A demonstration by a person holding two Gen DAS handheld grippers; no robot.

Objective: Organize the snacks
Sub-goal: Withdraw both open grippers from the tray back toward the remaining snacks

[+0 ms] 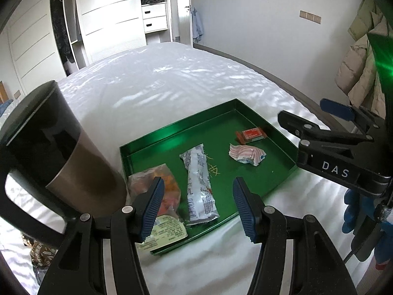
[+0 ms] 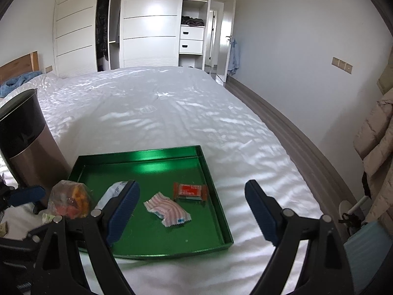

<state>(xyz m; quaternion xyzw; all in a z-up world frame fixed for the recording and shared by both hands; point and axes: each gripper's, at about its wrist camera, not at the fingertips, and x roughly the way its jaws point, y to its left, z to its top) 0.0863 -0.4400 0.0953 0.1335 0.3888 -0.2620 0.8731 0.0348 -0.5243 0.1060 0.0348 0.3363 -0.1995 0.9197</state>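
Observation:
A green tray (image 1: pixel 172 132) (image 2: pixel 137 157) lies on the white bed. In it are a long silver packet (image 1: pixel 200 184) (image 2: pixel 110 191), a pink striped wrapper (image 1: pixel 246 153) (image 2: pixel 168 210), a small red bar (image 1: pixel 251 134) (image 2: pixel 190 190) and a clear bag of orange snacks (image 1: pixel 169 191) (image 2: pixel 70 200) at the near left corner. My left gripper (image 1: pixel 199 209) is open and empty, just above the tray's near edge. My right gripper (image 2: pixel 191 212) is open and empty over the tray's near right part; it also shows in the left wrist view (image 1: pixel 314 120).
A tall steel and black bin (image 1: pixel 56 152) (image 2: pixel 29 147) stands on the bed left of the tray. A brown patterned packet (image 1: pixel 40 255) lies near the bin's base. A wardrobe (image 2: pixel 147 24) stands beyond the bed, coats (image 1: pixel 363 66) hang at right.

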